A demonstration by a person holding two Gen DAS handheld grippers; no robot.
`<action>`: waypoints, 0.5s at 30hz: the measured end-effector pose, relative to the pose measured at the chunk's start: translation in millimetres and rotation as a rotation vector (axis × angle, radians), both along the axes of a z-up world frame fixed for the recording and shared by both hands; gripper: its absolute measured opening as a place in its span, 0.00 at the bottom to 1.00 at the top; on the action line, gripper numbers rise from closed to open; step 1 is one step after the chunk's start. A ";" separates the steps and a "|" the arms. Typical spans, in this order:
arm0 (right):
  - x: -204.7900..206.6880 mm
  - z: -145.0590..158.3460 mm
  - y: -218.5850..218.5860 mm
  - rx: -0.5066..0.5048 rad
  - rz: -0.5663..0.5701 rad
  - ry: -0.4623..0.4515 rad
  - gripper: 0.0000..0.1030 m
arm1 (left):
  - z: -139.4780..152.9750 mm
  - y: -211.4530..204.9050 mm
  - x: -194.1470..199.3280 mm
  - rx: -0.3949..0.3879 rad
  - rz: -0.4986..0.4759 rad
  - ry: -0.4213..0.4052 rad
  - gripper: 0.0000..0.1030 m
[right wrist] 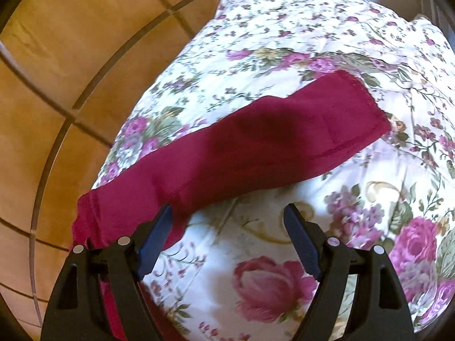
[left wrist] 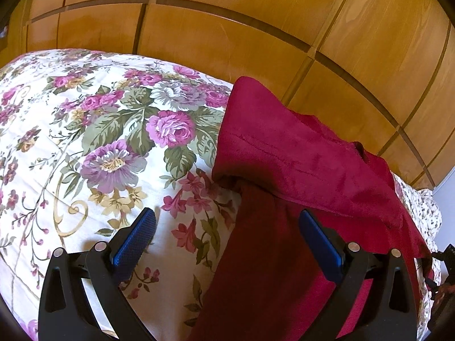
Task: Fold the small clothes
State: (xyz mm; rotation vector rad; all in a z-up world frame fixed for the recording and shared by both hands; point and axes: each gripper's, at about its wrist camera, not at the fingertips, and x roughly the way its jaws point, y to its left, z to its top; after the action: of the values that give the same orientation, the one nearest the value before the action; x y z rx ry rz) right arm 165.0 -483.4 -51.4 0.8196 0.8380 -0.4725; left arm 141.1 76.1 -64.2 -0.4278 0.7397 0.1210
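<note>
A dark red garment (left wrist: 290, 164) lies partly folded on the floral bedspread (left wrist: 93, 130), on the right side of the left wrist view. My left gripper (left wrist: 227, 221) is open and empty, its right finger over the red cloth and its left finger over the bedspread. In the right wrist view the same red garment (right wrist: 256, 139) stretches as a long band from lower left to upper right. My right gripper (right wrist: 227, 218) is open and empty, its left finger at the garment's near edge.
A wooden wardrobe (left wrist: 256, 22) with panelled doors stands close behind the bed; it also shows in the right wrist view (right wrist: 57, 85). The bedspread (right wrist: 341, 199) fills the right side there. A dark object (left wrist: 446, 258) shows at the far right edge.
</note>
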 end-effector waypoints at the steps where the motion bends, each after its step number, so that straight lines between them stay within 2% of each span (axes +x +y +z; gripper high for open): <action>1: -0.3 -1.1 -1.4 0.003 -0.003 0.002 0.78 | 0.2 -0.3 -0.6 0.001 0.000 -0.001 0.97; 5: -1.0 -6.5 -8.5 0.053 -0.018 -0.015 0.80 | 1.4 -4.4 0.5 0.017 -0.015 0.005 0.97; 9: -4.4 -11.5 -25.5 0.116 -0.055 -0.065 0.81 | 2.1 -16.0 4.4 0.049 -0.089 0.026 0.97; 13: -20.9 -19.0 -57.0 0.181 -0.160 -0.136 0.81 | 2.6 -21.9 5.8 0.069 -0.112 0.027 0.97; 15: -29.3 -23.0 -70.0 0.219 -0.208 -0.171 0.72 | -0.3 -19.6 8.1 0.054 -0.109 0.040 0.97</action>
State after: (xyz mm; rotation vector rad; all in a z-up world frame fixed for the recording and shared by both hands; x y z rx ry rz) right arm 135.7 -553.4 -74.3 1.1408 0.6555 -0.4906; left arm 149.2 56.5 -64.4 -0.3332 0.7958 0.0470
